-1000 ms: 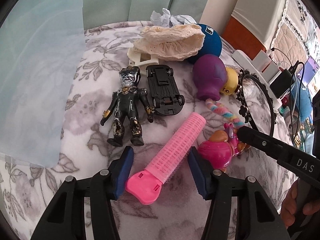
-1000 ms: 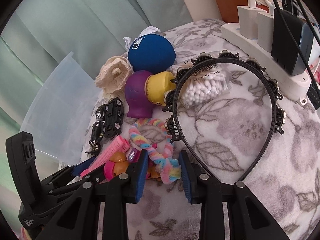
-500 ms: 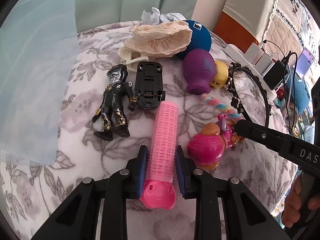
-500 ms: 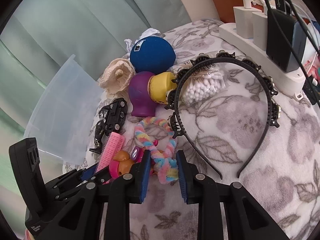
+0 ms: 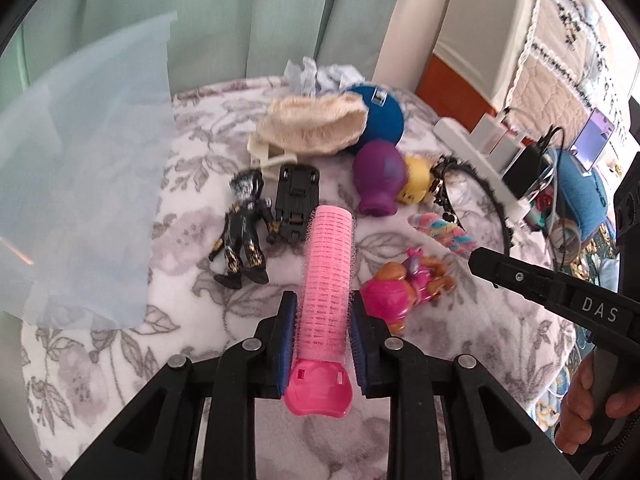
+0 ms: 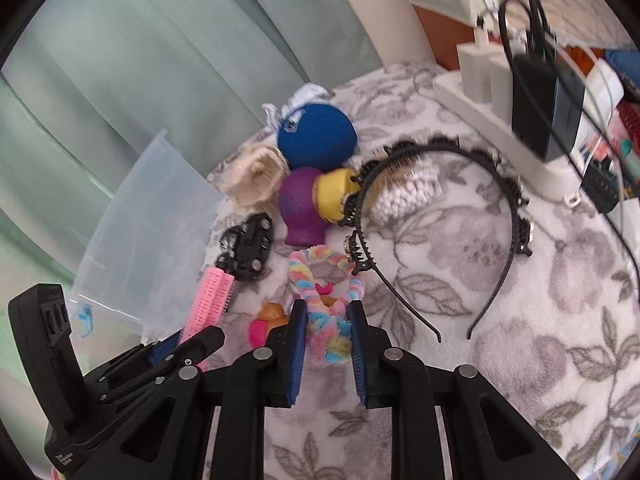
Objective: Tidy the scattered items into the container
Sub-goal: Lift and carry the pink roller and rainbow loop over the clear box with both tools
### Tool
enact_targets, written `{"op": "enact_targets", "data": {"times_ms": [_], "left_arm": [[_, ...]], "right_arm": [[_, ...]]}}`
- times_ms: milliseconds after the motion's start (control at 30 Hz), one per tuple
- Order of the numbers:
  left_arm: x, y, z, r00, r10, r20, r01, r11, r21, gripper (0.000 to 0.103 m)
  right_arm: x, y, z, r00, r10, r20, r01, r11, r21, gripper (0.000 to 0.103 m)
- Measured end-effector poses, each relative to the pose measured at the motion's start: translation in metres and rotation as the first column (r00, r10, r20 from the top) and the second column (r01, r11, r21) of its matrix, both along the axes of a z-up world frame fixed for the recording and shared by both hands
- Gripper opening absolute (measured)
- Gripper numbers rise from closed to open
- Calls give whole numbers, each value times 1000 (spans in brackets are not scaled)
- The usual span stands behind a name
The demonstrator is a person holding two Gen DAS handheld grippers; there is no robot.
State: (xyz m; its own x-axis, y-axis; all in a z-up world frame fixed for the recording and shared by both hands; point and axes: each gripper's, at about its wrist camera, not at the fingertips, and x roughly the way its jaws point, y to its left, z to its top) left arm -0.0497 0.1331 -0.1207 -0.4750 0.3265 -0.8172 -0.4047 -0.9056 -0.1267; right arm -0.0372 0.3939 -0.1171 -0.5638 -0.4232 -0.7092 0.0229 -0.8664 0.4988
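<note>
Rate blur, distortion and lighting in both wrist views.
Left wrist: strong fisheye bend, dark corners; lace cloth smeared, roller in the left claw sharp. Right wrist: chargers at the far edge streaked, scrunchie crisp. Both have soft daylight, no glare.

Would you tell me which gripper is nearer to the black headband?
Right. The right gripper sits beside the black headband, gripping the rainbow scrunchie; the left gripper lies farther off.

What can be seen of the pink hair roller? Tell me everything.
The pink hair roller is a long mesh tube, bristly like hook tape, with a glossy plastic clip at its near end. The left gripper is shut on it, blue fingers pressing both sides; its far end points toward the black toy car.
</note>
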Motion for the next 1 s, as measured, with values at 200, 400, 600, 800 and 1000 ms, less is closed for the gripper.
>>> {"op": "enact_targets", "data": {"times_ms": [200, 400, 600, 800, 1000], "left_arm": [[7, -5, 31, 998, 11, -69, -10, 1000, 22, 26], [1, -12, 81, 986, 37, -161, -25, 997, 78, 26], [-10, -23, 157, 948, 85, -307, -43, 989, 143, 26], [-10, -39, 232, 880, 180, -440, -85, 970, 228, 26], [1, -72, 248, 858, 291, -424, -162, 935, 316, 26]], "right_arm": [[8, -2, 30, 997, -4, -71, 3, 1000, -15, 22], [5, -11, 73, 986, -3, -167, 0, 1000, -17, 22], [-7, -28, 143, 948, 1, -319, 3, 1000, 10, 22], [-6, -44, 217, 883, -31, -468, 24, 1000, -20, 22], [8, -70, 247, 850, -48, -524, 6, 997, -82, 22]]}}
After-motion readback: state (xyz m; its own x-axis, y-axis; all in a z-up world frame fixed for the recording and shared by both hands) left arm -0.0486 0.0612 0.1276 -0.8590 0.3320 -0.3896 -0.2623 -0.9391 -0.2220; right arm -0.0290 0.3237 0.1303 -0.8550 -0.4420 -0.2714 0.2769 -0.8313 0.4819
